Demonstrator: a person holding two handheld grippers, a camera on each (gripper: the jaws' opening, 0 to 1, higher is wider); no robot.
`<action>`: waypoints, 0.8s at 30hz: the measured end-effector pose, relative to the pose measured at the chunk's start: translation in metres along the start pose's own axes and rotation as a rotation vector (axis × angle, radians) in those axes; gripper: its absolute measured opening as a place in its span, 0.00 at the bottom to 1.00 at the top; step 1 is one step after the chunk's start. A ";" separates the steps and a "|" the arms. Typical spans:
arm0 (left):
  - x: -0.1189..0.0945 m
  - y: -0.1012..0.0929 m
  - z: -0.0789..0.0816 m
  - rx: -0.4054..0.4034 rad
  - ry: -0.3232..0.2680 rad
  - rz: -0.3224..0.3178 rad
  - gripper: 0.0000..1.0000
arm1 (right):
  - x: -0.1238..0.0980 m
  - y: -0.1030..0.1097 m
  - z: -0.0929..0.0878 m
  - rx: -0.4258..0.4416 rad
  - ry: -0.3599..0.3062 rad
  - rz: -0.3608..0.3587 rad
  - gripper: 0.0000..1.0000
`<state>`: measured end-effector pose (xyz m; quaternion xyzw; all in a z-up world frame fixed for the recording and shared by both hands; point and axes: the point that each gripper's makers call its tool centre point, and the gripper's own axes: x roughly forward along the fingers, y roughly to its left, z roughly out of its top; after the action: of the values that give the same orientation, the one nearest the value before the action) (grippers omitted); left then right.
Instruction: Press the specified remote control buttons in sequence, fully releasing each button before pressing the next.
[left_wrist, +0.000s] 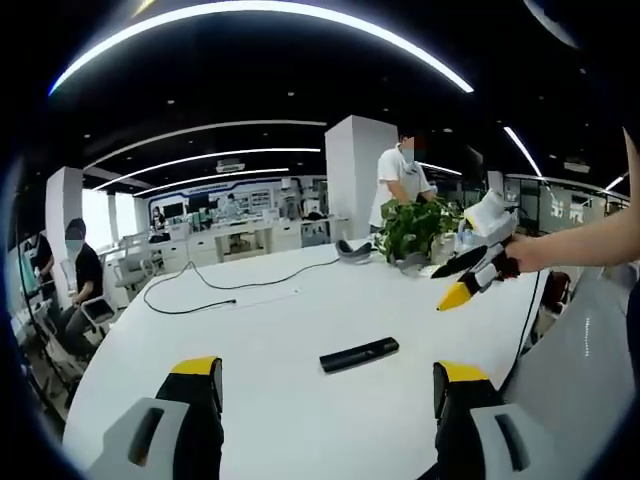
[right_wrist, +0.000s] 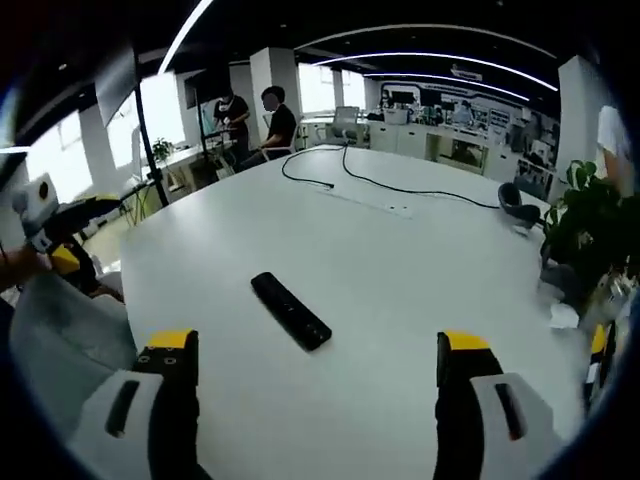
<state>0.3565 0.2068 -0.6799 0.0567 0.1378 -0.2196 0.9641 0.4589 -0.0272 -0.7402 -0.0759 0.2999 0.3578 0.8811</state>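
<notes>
While both grippers hang over the near edge of the white table (left_wrist: 300, 330), the remote (left_wrist: 359, 354) lies flat out on the bare top, well ahead of them and touched by neither. From the left gripper view, the left gripper (left_wrist: 328, 385) has its yellow-tipped jaws spread wide with nothing between them, the remote lying beyond the gap and a little toward the right jaw. From the right gripper view, the right gripper (right_wrist: 312, 358) is just as wide apart and just as empty, the remote (right_wrist: 290, 310) lying slantwise ahead, nearer its left jaw. That right gripper (left_wrist: 468, 280) also shows in the left gripper view, held in a hand (left_wrist: 520, 256) above the table's far right side.

A potted plant (left_wrist: 415, 228) stands at the table's far side, its leaves spilling over the pot; the pot itself is mostly hidden. A black cable (left_wrist: 230, 285) trails in loops across the far half of the top. A small dark object (left_wrist: 352, 250) sits beside the plant; I cannot tell what it is.

Around us is an open office: white pillar (left_wrist: 352, 170), long curved ceiling lights (left_wrist: 260, 10), desks and screens at the back. One person (left_wrist: 400, 180) stands behind the plant, another (left_wrist: 80, 280) sits at the left.
</notes>
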 end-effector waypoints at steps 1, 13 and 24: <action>0.000 0.000 0.000 -0.006 -0.001 -0.003 0.91 | -0.002 0.001 0.000 0.005 -0.004 -0.001 1.00; -0.003 0.007 0.000 -0.020 -0.005 0.041 0.91 | -0.054 0.036 -0.015 0.109 -0.106 -0.052 1.00; -0.002 0.003 -0.003 0.012 0.012 0.031 0.91 | -0.083 0.046 -0.017 0.014 -0.120 -0.098 1.00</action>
<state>0.3554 0.2105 -0.6819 0.0661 0.1411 -0.2052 0.9662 0.3726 -0.0476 -0.7016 -0.0627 0.2451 0.3160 0.9144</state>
